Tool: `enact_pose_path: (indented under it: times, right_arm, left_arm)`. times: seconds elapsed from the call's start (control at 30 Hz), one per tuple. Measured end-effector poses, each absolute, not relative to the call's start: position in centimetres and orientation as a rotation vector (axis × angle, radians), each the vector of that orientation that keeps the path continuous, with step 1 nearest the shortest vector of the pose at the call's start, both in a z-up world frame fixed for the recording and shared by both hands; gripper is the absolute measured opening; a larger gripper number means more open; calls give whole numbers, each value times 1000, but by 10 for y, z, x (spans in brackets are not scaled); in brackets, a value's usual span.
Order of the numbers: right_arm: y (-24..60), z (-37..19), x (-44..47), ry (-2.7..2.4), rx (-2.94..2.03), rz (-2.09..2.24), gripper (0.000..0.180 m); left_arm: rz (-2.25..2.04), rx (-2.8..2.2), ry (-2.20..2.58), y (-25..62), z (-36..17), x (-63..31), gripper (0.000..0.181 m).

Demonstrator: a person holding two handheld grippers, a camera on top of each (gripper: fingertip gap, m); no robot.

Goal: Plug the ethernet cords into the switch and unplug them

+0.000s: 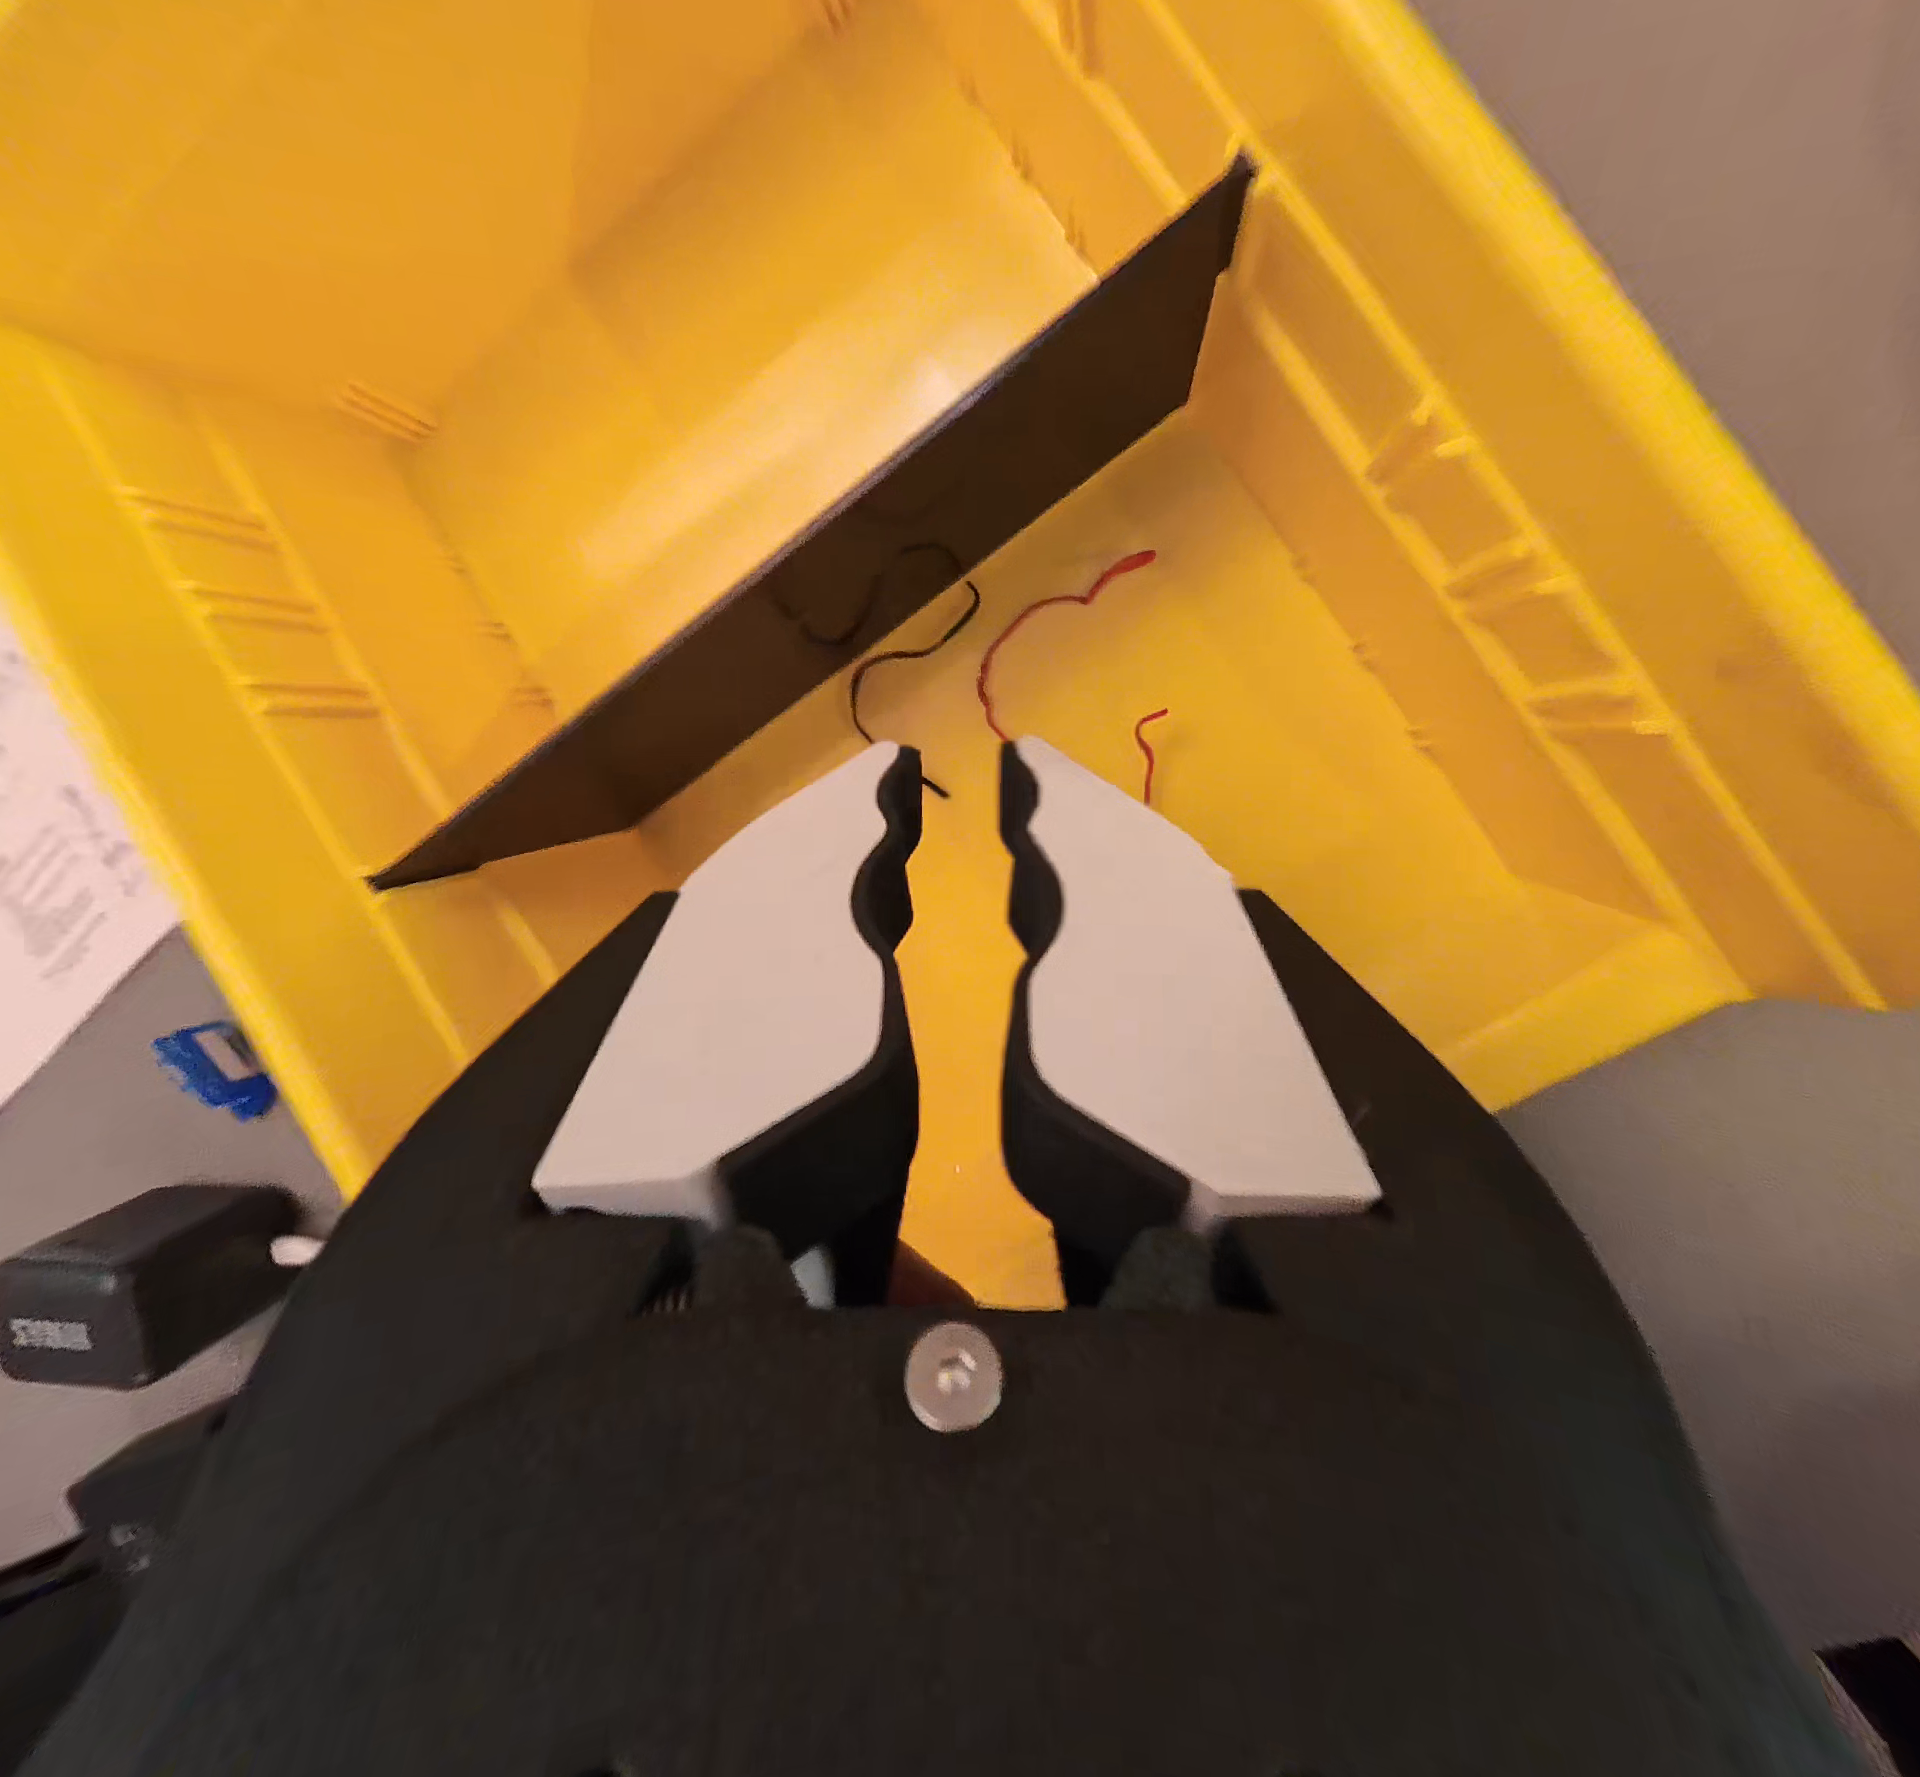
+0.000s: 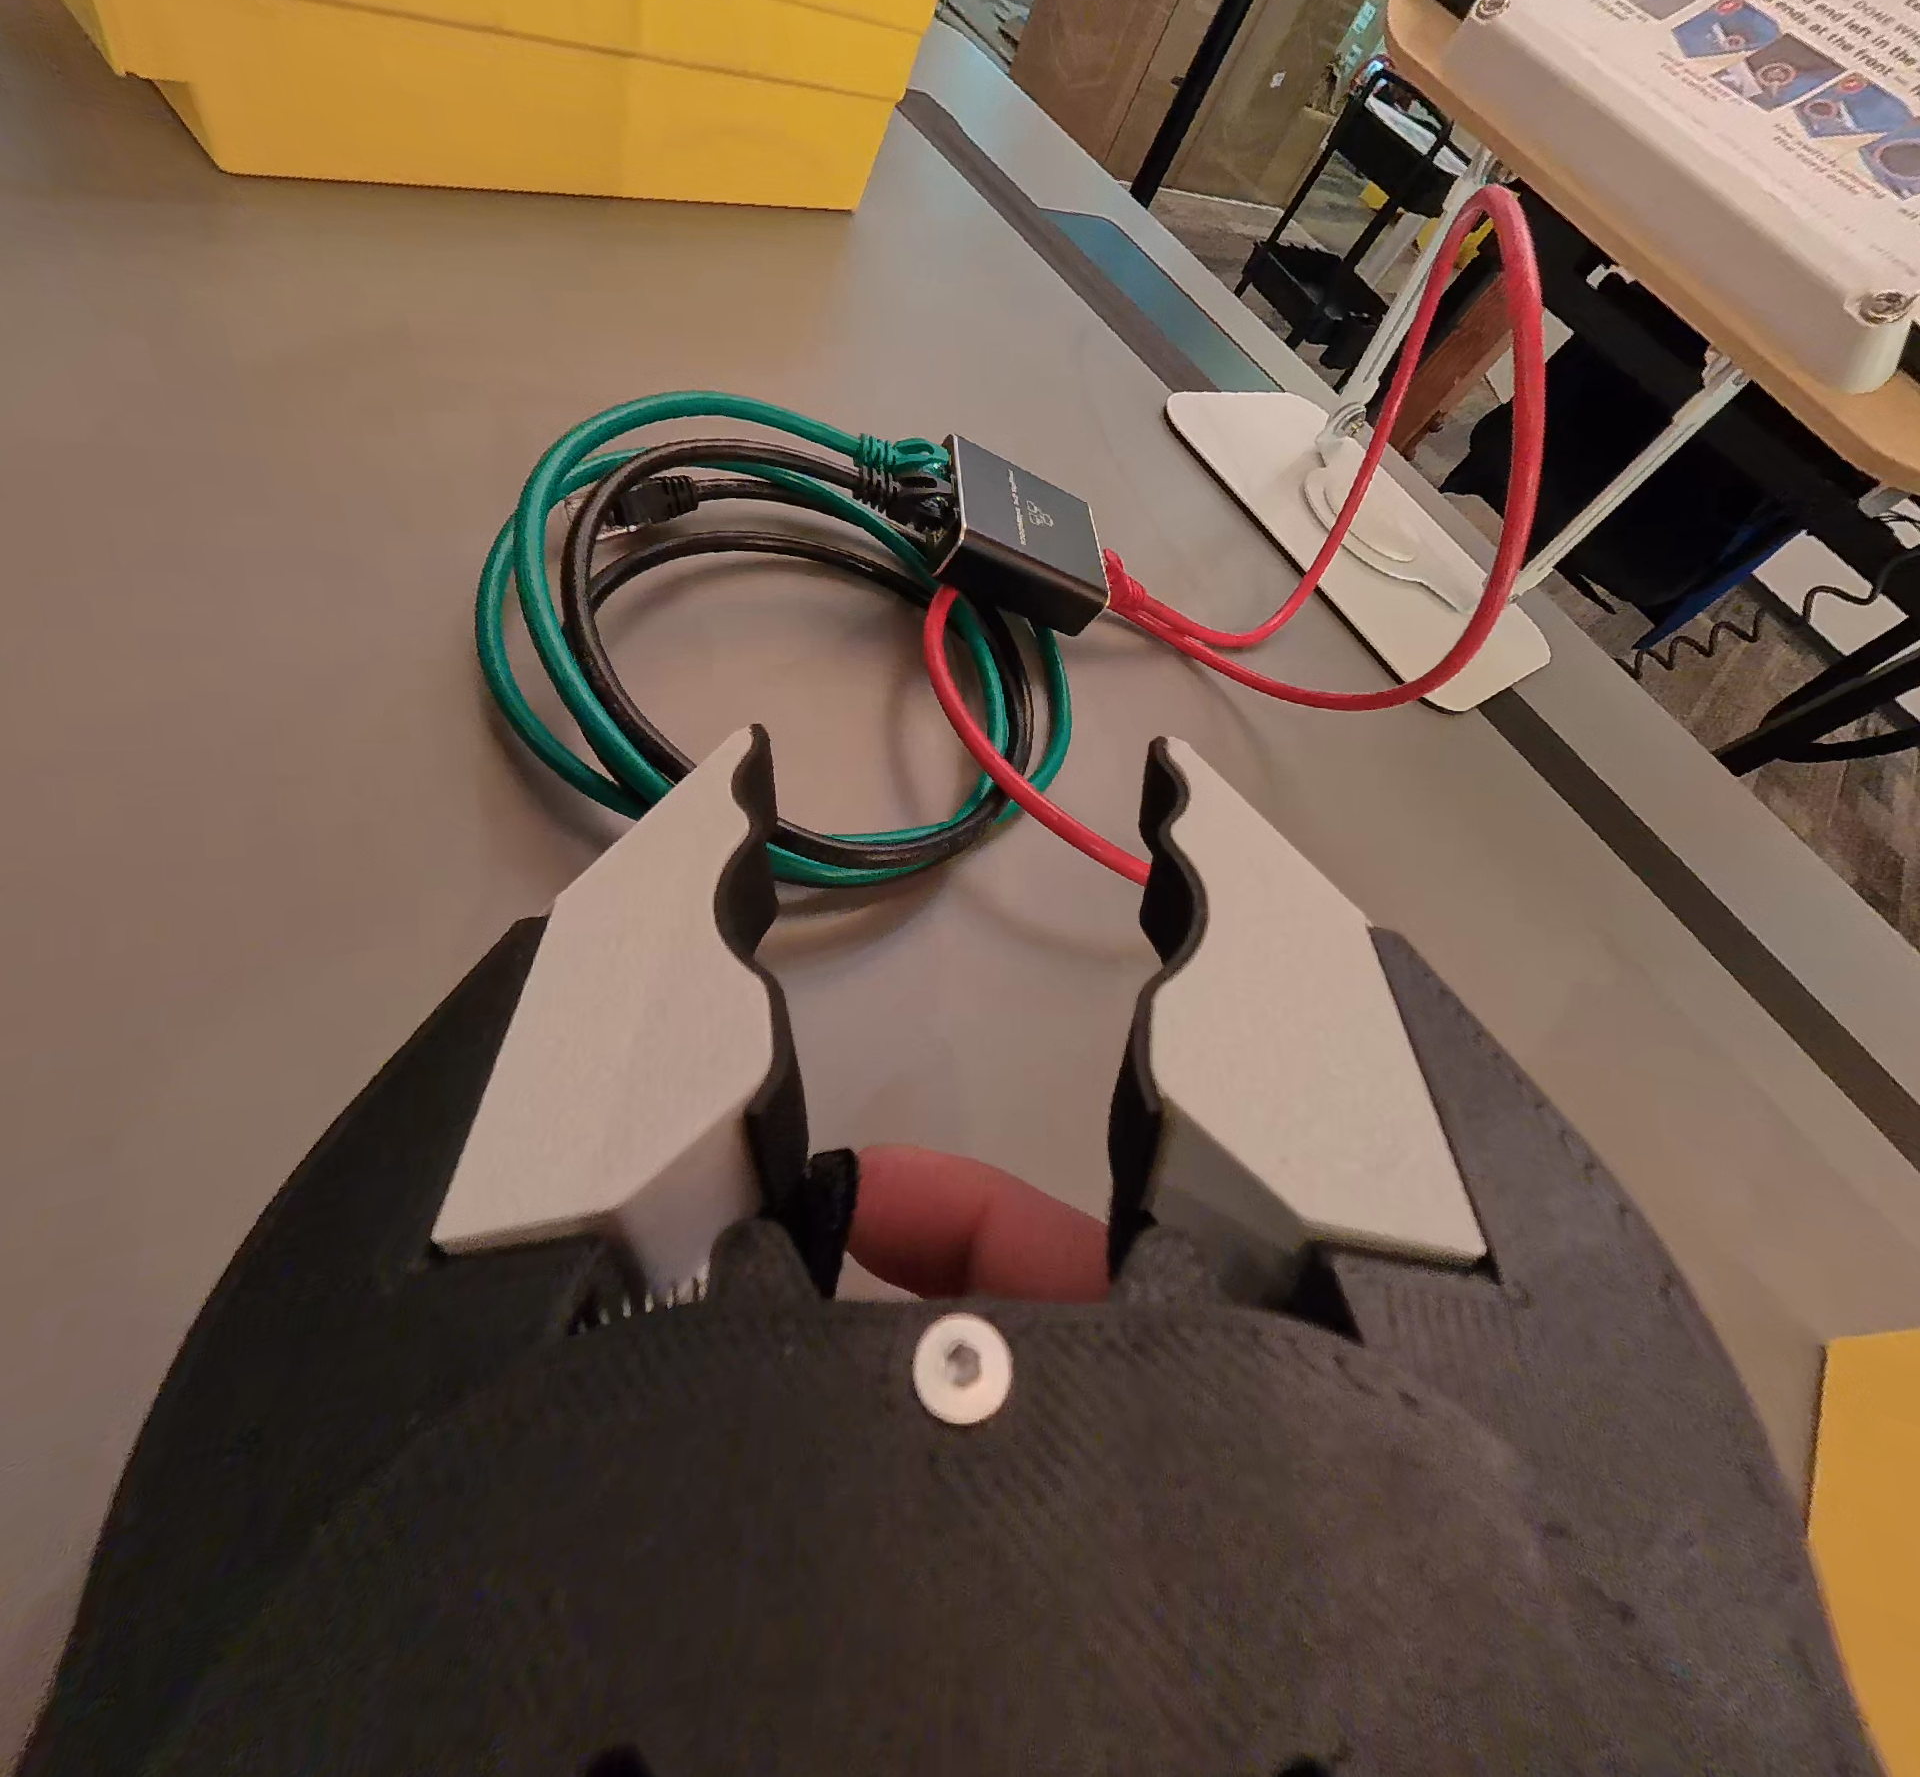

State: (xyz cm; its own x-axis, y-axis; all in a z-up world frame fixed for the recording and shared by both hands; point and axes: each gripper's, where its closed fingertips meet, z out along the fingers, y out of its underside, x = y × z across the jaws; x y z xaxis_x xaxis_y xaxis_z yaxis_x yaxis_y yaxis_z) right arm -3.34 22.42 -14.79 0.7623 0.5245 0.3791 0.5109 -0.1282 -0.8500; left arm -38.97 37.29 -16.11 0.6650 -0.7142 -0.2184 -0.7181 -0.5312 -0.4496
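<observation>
We are holding the right gripper (image 2: 956, 771) spread wide and empty over the grey table (image 2: 312, 480), just short of the coiled green cord (image 2: 520, 678) and black cord (image 2: 582, 626). Both are sitting plugged into the small black switch (image 2: 1023, 532); the red cord (image 2: 1496, 439) is looping off its far side. Our left gripper (image 1: 958, 753), parted narrowly and gripping nothing, is pointing into a yellow bin (image 1: 1558, 377) with a black divider (image 1: 883, 543).

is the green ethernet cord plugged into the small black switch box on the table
Yes, the green ethernet cord's plug sits in a port of the small black switch box.
</observation>
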Motion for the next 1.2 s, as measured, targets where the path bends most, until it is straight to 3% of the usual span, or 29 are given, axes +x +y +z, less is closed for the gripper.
enact_pose_path:
  times: [0.03, 0.17, 0.3, 0.4, 0.53, 0.67, 0.8, 0.97, 1.07, 1.2]
  right_arm:
    - [224, -148, -34, -814, -1768, 14, 69]
    - [223, -148, -35, -824, -1765, 3, 69]
    - [223, -148, -34, -824, -1766, -1, 69]
    - [224, -149, -34, -825, -1768, 2, 69]
    - [224, -149, -34, -832, -1767, 1, 69]
    - [223, -149, -33, -832, -1766, -2, 69]
    - [224, -149, -33, -830, -1769, 0, 69]
    - [223, -151, -38, -846, -1767, 6, 69]
    - [222, -149, -39, -855, -1760, -1, 69]
    - [222, -150, -38, -859, -1761, -10, 69]
  left_arm:
    - [22, -2413, 1124, 373, -171, -391, 21]
    - [7, -2566, 1166, 371, -206, -394, 33]
    - [-90, -2655, 1126, 377, -220, -392, 31]
    - [-122, -2695, 1130, 380, -221, -394, 12]
    - [-92, -2684, 1182, 381, -221, -395, 6]
    - [-107, -2595, 1123, 384, -206, -391, 4]
    - [-88, -2448, 1086, 377, -159, -385, 4]
    - [38, -2500, 1162, 375, -170, -396, 16]
    - [53, -2576, 1187, 379, -193, -402, 36]
    - [76, -2615, 1179, 390, -211, -405, 49]
